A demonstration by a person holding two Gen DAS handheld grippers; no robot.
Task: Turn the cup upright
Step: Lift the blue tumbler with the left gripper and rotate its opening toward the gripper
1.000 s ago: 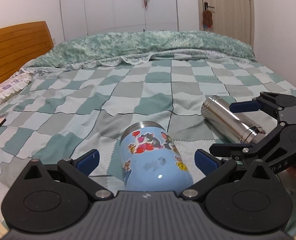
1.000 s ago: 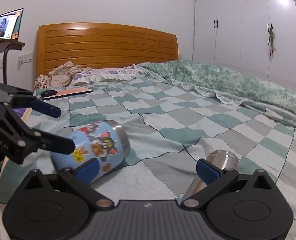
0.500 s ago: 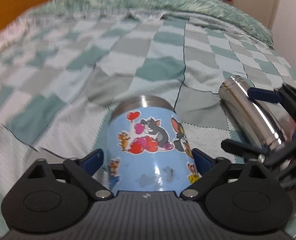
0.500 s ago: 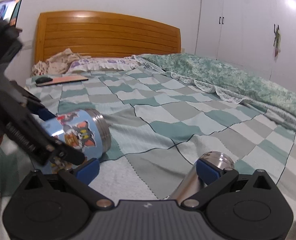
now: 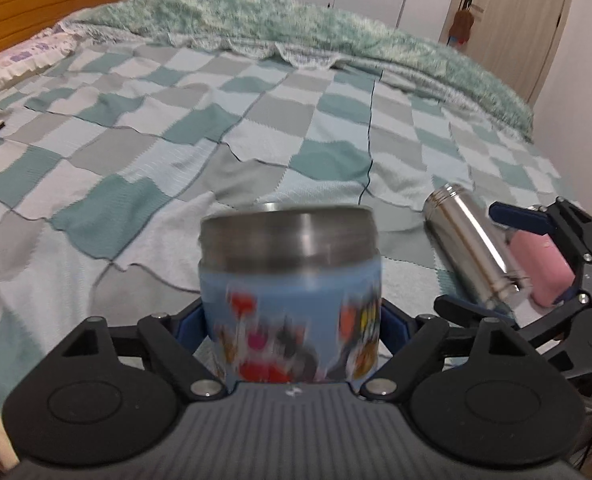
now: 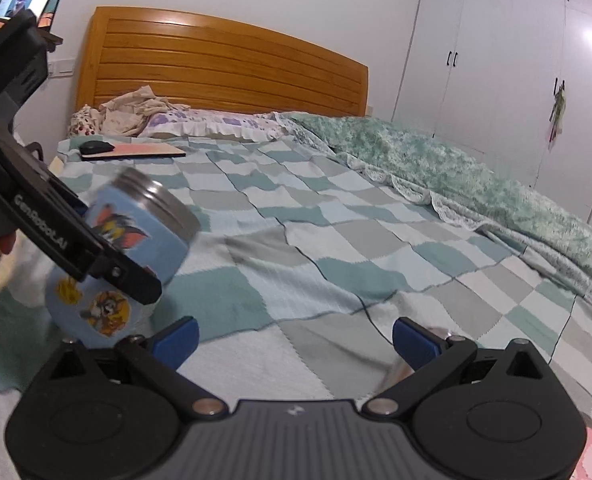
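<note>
Left claw (image 6: 108, 256), marked "GenRobot.AI", pinches the tilted blue cartoon-sticker cup (image 5: 292, 300); right claw (image 6: 296, 340) is spread.

A steel flask (image 5: 472, 248) lies on the checked bedspread (image 5: 256, 128) (pink object (image 5: 542, 268) beside it).

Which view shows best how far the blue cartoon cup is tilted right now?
The right wrist view: it catches the blue cartoon cup side-on, leaning, steel rim up, clamped by the left gripper. The left wrist view shows it blurred, head-on between the fingers, so its tilt is hard to read.
</note>
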